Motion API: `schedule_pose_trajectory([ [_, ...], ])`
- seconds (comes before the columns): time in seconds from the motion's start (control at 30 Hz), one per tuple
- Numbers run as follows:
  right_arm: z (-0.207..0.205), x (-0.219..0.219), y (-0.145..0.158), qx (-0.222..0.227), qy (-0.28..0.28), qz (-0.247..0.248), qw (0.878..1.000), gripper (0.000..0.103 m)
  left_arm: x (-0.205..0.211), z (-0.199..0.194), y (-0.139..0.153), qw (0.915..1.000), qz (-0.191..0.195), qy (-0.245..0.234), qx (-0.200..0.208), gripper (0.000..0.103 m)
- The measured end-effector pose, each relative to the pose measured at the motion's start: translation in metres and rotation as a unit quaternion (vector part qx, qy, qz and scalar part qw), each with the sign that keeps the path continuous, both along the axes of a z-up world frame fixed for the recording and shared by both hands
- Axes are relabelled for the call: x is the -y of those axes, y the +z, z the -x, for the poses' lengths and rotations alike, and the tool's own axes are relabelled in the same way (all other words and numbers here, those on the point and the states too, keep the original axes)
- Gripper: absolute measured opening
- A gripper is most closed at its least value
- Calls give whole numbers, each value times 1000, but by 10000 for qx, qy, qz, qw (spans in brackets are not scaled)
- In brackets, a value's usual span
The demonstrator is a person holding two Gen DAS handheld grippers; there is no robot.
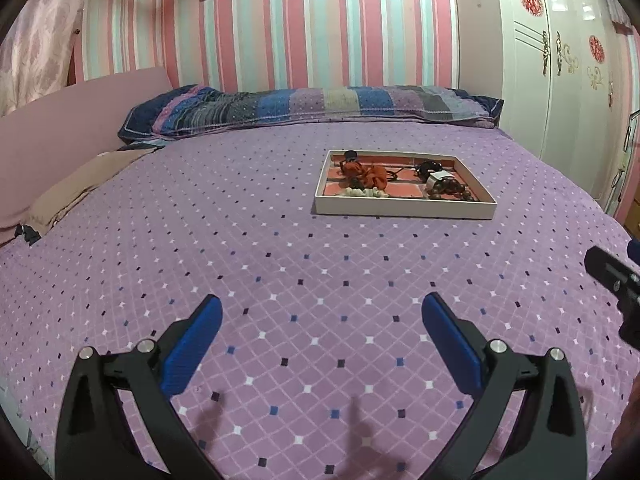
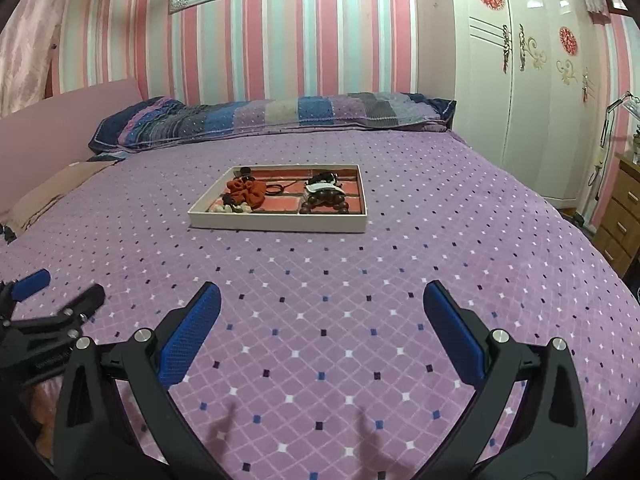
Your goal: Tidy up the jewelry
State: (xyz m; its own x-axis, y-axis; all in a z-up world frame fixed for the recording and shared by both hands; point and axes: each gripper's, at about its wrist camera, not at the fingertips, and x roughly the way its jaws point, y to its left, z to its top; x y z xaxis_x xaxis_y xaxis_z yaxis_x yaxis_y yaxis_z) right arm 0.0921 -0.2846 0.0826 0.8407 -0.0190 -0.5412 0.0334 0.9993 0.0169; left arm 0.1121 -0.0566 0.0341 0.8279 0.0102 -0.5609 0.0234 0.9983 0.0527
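Note:
A shallow white tray (image 1: 404, 209) with a red brick-pattern floor sits on the purple bed; it also shows in the right wrist view (image 2: 276, 224). Inside lie an orange scrunchie (image 1: 366, 174), pale beads (image 1: 366, 193), a dark brown bead bracelet (image 1: 448, 190) and black hair ties (image 1: 428, 167). The scrunchie (image 2: 248, 192) and brown beads (image 2: 324, 202) show in the right view too. My left gripper (image 1: 322, 312) is open and empty, well short of the tray. My right gripper (image 2: 322, 300) is open and empty, also short of it.
A patchwork pillow (image 1: 312, 106) lies along the striped wall. A white wardrobe (image 2: 520, 80) stands at the right, a wooden drawer unit (image 2: 620, 216) beyond the bed edge. A pink headboard (image 1: 80, 120) is at the left. The purple bedspread (image 2: 360, 280) stretches between grippers and tray.

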Motion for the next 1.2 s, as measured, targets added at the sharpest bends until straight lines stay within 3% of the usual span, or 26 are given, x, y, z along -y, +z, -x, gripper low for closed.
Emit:
schedule_pose_trajectory([
  [1.2, 6, 1, 5, 174, -224, 151, 9995, 98, 2, 9, 4, 9996, -130, 75, 226, 98],
])
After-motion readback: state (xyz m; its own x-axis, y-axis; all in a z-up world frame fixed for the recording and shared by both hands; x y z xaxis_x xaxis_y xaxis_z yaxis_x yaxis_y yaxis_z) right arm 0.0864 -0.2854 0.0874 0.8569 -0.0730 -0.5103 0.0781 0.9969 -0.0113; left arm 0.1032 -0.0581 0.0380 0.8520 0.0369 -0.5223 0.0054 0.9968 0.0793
